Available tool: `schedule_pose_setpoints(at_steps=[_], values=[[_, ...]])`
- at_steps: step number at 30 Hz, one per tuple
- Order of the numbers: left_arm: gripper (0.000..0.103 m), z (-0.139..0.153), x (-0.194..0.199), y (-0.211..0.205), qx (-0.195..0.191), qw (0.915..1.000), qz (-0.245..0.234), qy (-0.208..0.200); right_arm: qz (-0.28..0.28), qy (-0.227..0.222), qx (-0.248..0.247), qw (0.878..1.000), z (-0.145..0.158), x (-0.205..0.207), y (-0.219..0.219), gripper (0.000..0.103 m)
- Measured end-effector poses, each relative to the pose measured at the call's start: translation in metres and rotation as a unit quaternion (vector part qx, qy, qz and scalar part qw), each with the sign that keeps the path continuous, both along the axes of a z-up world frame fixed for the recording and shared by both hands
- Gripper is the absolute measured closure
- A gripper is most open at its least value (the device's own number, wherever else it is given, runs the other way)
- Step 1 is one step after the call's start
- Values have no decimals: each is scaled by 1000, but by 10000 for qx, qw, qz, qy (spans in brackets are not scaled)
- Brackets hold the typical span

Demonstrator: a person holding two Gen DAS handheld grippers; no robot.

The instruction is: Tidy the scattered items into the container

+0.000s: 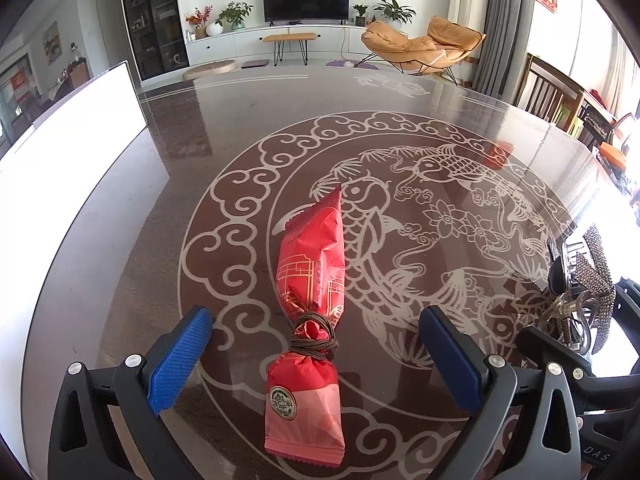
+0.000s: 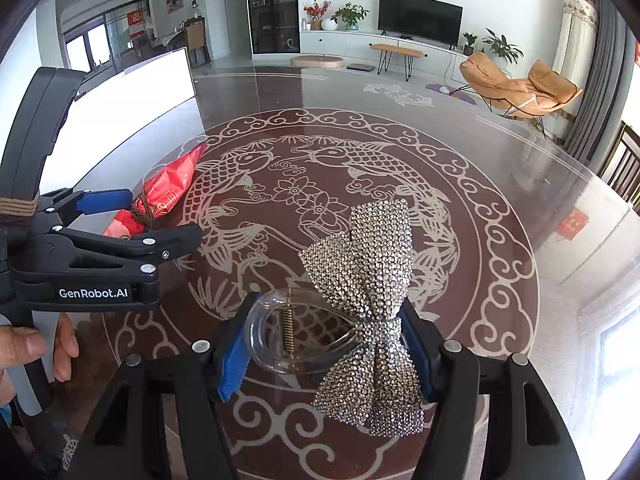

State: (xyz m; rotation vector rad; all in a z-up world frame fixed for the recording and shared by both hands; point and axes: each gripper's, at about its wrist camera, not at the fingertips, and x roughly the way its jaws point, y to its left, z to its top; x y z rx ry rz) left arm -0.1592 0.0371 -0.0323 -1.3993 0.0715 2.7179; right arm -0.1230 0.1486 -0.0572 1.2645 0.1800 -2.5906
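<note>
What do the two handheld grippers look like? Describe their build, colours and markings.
Both are black plastic clamp-style tools with silver rivets and blue ribbed pads. The left gripper carries white "GenRobot.AI" lettering on its side and brown cord wound round its body. The right gripper shows the same black arms and blue pads. No sleeve is visible.

Red packet lies flat; rhinestone bow clip upright

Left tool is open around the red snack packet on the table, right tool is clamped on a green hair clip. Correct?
Not quite: the hair clip between the right tool pads is clear plastic with a rhinestone bow, not green, as the right wrist view shows. The rest holds: the left tool is open around the red snack packet on the table.
</note>
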Motion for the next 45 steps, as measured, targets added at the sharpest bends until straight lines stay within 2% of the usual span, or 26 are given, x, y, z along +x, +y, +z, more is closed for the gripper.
schedule_pose_setpoints(at_steps=[25, 41, 45], values=[[0, 1, -1, -1, 14, 10000, 0, -2, -1, -1, 1, 10000, 0, 0, 0, 38], [0, 0, -11, -3, -4, 9997, -240, -61, 2, -6, -16, 10000, 0, 0, 0, 37], [0, 0, -14, -17, 16, 9999, -88, -54, 2, -6, -16, 10000, 0, 0, 0, 37]])
